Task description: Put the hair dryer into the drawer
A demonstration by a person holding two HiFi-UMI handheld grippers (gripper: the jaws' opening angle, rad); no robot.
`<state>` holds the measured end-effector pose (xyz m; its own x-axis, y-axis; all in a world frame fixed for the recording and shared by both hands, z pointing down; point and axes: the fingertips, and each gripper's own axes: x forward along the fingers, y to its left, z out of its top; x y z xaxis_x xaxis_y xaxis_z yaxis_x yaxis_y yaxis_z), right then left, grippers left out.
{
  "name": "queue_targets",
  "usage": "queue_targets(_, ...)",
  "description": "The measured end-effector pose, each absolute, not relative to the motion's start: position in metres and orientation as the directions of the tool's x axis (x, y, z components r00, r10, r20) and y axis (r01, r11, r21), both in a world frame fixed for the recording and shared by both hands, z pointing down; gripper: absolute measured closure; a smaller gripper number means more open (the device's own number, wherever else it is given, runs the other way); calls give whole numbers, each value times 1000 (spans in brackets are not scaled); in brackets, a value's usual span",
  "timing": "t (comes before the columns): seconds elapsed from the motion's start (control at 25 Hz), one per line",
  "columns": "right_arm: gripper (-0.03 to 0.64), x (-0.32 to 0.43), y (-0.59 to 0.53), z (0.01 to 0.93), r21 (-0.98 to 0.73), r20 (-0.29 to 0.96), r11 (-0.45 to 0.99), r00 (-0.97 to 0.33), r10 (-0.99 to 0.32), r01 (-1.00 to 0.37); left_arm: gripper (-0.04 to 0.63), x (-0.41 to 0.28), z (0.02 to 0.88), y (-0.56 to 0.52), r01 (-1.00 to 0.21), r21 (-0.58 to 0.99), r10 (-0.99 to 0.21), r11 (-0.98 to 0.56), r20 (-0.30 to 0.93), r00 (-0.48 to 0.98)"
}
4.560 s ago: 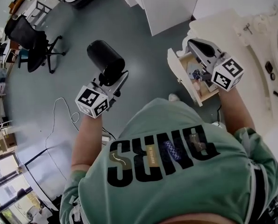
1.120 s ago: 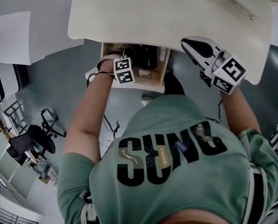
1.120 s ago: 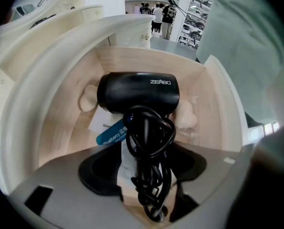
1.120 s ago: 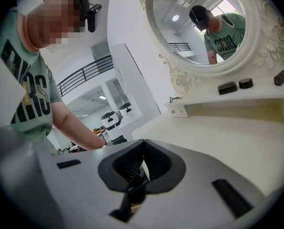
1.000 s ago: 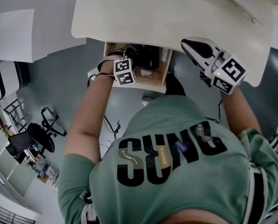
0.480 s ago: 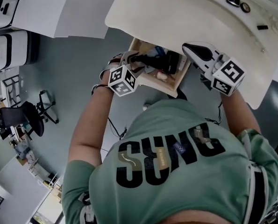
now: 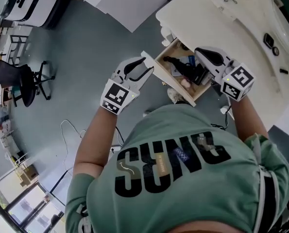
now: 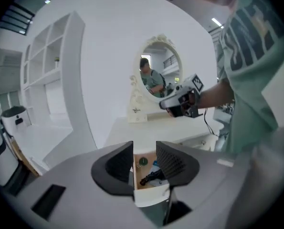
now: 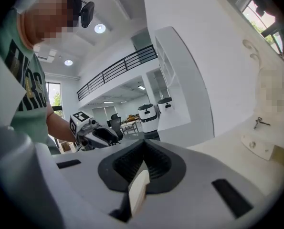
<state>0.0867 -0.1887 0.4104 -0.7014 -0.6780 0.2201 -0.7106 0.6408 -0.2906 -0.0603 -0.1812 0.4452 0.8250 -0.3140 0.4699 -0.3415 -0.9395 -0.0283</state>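
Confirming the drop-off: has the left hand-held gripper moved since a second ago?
Yes. The left hand-held gripper has come out of the drawer to beyond its front; its jaws have just been closing, empty.

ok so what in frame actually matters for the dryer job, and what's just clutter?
Job: hair dryer, already lying in the open drawer.

Clutter: office chair, white machine, small black items on the tabletop, blue item in the drawer.
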Motion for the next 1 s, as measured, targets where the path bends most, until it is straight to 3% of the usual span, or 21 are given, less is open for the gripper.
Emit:
queue_targets(0.4, 623, -39, -174, 354, -184, 197, 768, -789, -582, -613, 531, -213, 344, -136, -618, 184, -597, -765, 159, 786)
queue_targets(0.72, 623, -148, -147, 331, -149, 189, 870, -878, -440, -469, 583, -335, 299, -81, -765, 250, -785, -593, 31, 618)
queue_targets(1.0, 623, -219, -135, 322, -138, 186, 926, -928, -323, -350, 584, -409, 297, -41, -834, 313, -880, -453, -6, 475)
